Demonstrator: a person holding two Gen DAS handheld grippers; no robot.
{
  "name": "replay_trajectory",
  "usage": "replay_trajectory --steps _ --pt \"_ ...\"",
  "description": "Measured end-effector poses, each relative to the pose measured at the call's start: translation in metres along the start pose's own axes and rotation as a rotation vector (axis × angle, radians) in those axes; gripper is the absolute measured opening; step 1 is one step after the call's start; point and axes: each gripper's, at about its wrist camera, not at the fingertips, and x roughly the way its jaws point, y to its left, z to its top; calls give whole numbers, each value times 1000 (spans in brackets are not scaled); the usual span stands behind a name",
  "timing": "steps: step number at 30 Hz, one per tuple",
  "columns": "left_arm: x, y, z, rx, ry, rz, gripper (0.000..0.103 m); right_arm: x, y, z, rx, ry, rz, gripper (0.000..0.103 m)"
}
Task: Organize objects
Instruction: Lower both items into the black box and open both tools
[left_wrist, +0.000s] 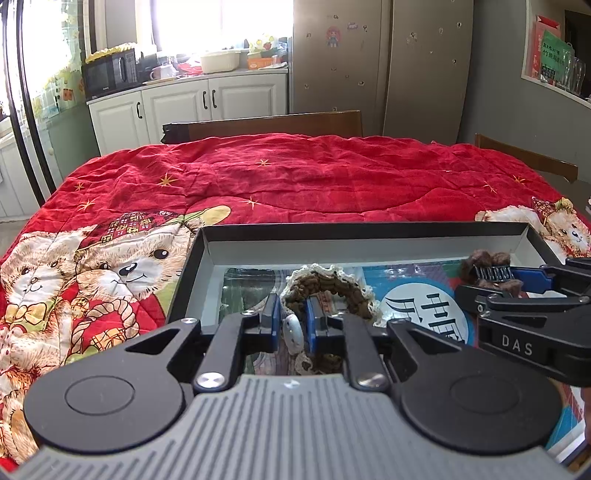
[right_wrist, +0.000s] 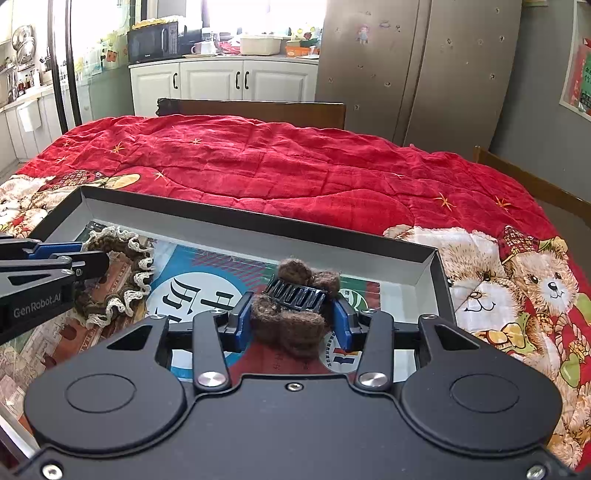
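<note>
A shallow black box (left_wrist: 369, 230) (right_wrist: 258, 221) lies on the red quilt with printed booklets (left_wrist: 424, 306) (right_wrist: 199, 291) on its floor. My left gripper (left_wrist: 291, 321) (right_wrist: 79, 264) is over the box's left part, shut on a brown scrunchie with cream lace trim (left_wrist: 332, 286) (right_wrist: 125, 273). My right gripper (right_wrist: 293, 314) (left_wrist: 517, 275) is over the box's right part, shut on a brown fuzzy hair claw clip with black teeth (right_wrist: 291, 310) (left_wrist: 487, 271). Both objects hang inside the box; whether they touch its floor I cannot tell.
The red teddy-bear quilt (left_wrist: 295, 177) (right_wrist: 295, 166) covers the table around the box. Wooden chair backs (left_wrist: 266, 125) (right_wrist: 258, 107) stand at the far edge and at the right (right_wrist: 535, 184). White cabinets (left_wrist: 184, 103) and a fridge (right_wrist: 406, 66) are behind.
</note>
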Motion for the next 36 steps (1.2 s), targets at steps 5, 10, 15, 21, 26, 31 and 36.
replay_trajectory --steps 5,10,15,21,26,31,36 --pt "0 0 0 2 3 5 32 0 0 0 -1 0 -1 45" --pt "-1 0 0 3 -5 14 41 -1 0 0 -1 -1 1 48" --pt "-2 -1 0 6 -11 22 41 -1 0 0 0 -3 2 51" --pt "-4 1 1 1 -18 28 47 -3 -1 -1 3 -15 0 55" --pt "-9 -1 2 5 -33 30 56 -7 0 0 0 -30 -6 60" --pt "-15 -3 3 9 -48 29 61 -12 -1 1 1 -46 -9 61" --pt "-23 -5 3 14 -61 26 64 -19 -4 2 15 -59 -3 62"
